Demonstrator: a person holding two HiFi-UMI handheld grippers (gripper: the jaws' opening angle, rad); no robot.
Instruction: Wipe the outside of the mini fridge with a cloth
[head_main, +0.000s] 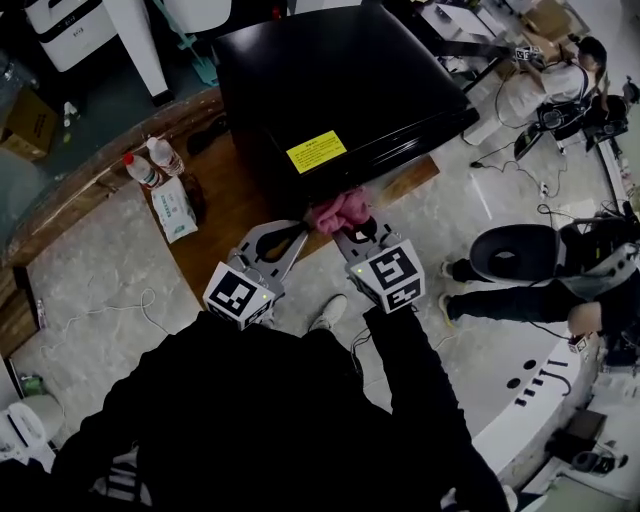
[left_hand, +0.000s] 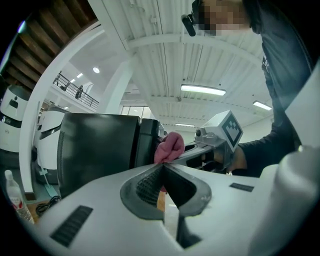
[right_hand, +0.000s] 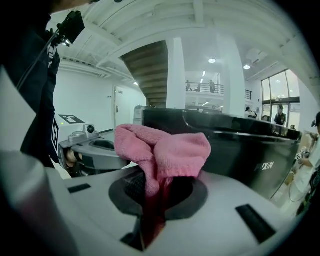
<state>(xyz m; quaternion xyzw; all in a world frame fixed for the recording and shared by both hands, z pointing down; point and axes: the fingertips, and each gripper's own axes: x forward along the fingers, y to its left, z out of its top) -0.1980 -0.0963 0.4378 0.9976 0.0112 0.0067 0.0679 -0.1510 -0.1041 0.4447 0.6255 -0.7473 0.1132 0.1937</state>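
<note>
Cloth (head_main: 341, 211), pink and bunched, pinched between jaws of right tool (head_main: 352, 230), up against front edge of black mini fridge (head_main: 340, 90) on wooden table (head_main: 230, 200). Left tool (head_main: 296, 236) close alongside, jaws pressed together, nothing between. Yellow label (head_main: 316, 151) on fridge's upper face.

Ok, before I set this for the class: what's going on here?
A person holds a claw in each hand, facing a black fridge that sits on a wooden table. The right claw is shut on a pink cloth, held at the fridge's near lower edge. Whether the cloth touches the fridge can't be told. The left claw is shut with nothing in it, just beside the right one.
</note>
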